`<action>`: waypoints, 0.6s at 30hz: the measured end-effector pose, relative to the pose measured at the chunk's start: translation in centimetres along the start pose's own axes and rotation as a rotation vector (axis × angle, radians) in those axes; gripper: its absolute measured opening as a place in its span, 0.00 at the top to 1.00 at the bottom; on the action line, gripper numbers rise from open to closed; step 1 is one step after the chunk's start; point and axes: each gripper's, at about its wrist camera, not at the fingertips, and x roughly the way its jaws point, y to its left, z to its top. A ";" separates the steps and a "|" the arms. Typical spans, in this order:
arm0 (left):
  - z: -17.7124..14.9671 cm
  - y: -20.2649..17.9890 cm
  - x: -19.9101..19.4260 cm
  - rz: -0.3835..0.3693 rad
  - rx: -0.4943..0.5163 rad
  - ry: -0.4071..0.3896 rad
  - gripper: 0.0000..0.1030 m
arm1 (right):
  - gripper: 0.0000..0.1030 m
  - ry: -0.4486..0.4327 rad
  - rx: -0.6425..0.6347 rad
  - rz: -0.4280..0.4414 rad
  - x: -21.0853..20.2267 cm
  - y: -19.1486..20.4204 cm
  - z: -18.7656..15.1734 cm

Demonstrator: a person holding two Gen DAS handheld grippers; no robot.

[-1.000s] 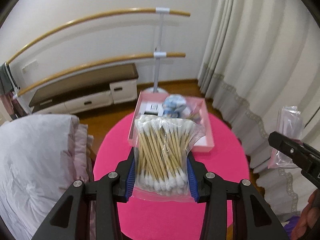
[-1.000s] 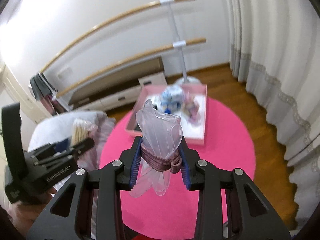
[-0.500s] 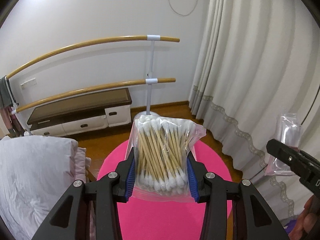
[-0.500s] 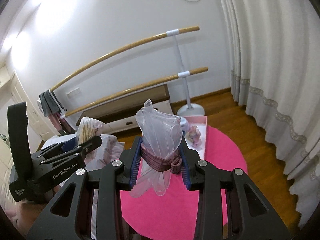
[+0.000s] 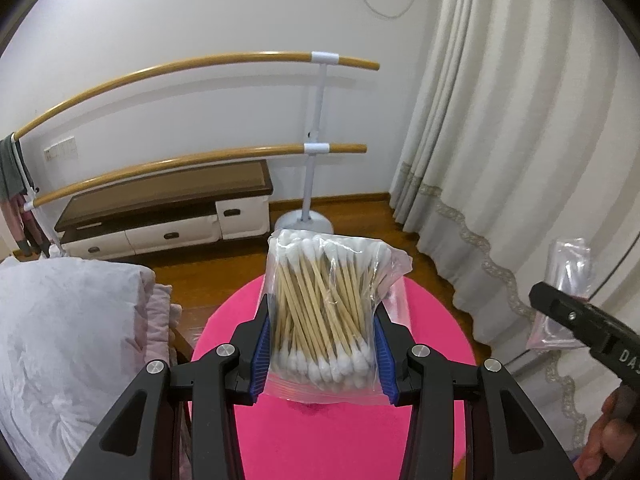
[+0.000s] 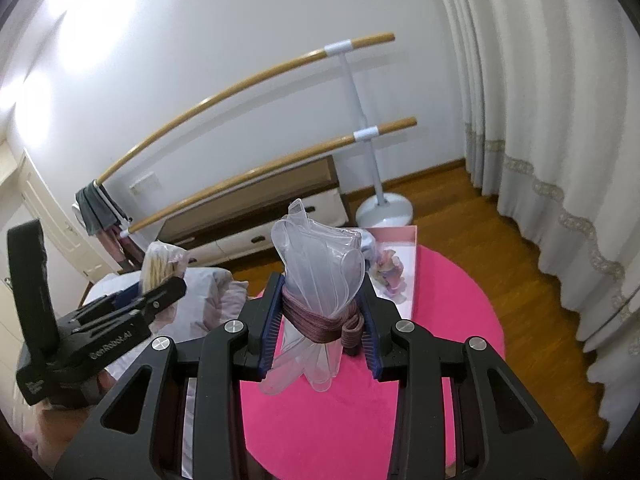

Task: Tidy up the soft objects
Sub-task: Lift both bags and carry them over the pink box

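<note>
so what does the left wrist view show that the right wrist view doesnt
Only the left wrist view shows the bag of cotton swabs close up, clamped in the left claw; the pink box is hidden behind it.

Only the right wrist view shows the bundle of clear plastic spoons, tied with a mauve band, in the right claw, plus the pink box on the table.

Both show the round pink table, the wooden barre, the low cabinet, the curtains and the other claw at the edge.
</note>
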 end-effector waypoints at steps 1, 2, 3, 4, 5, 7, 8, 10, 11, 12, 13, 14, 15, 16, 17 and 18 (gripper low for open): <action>0.5 0.0 1.0 0.001 0.000 0.013 0.60 | 0.68 0.015 0.001 0.000 1.1 -0.3 0.2; 0.9 -0.1 2.1 0.001 -0.001 0.024 0.60 | 0.68 0.035 0.003 -0.001 2.5 -0.7 0.5; 1.1 -0.3 3.0 0.003 0.001 0.033 0.60 | 0.68 0.049 0.008 0.001 3.5 -1.1 0.6; 1.5 -0.3 4.2 0.007 0.004 0.047 0.60 | 0.68 0.066 0.010 -0.002 5.0 -1.5 0.8; 1.7 -0.3 5.6 0.007 0.006 0.062 0.60 | 0.68 0.081 0.012 -0.007 6.1 -2.1 1.0; 2.5 -0.5 8.1 0.006 0.006 0.093 0.60 | 0.68 0.112 0.026 -0.004 8.3 -3.0 1.3; 2.5 -0.5 9.3 0.003 0.005 0.109 0.60 | 0.68 0.130 0.030 -0.009 9.7 -3.5 1.5; 3.3 -0.8 11.9 0.000 0.005 0.135 0.60 | 0.68 0.163 0.035 -0.016 11.9 -4.2 1.7; 3.9 -0.9 13.3 0.004 0.010 0.148 0.60 | 0.68 0.186 0.038 -0.019 13.3 -4.5 1.8; 4.0 -0.8 14.5 0.004 0.011 0.166 0.60 | 0.68 0.202 0.039 -0.020 14.4 -4.8 1.7; 4.2 -0.6 15.9 0.003 0.002 0.192 0.60 | 0.68 0.224 0.041 -0.023 15.5 -5.2 1.7; 4.5 -0.5 17.4 -0.004 -0.011 0.218 0.60 | 0.68 0.247 0.043 -0.027 16.8 -5.6 1.7; 5.0 -0.4 19.0 -0.001 -0.020 0.239 0.60 | 0.68 0.267 0.048 -0.029 18.0 -6.0 1.5; 5.6 -0.2 20.5 -0.003 -0.028 0.260 0.60 | 0.68 0.284 0.054 -0.030 19.0 -6.5 1.4; 6.7 0.1 22.2 -0.005 -0.033 0.272 0.60 | 0.68 0.301 0.060 -0.031 20.1 -6.8 1.2; 6.8 0.1 23.4 -0.006 -0.037 0.292 0.60 | 0.68 0.319 0.067 -0.033 21.1 -7.2 1.0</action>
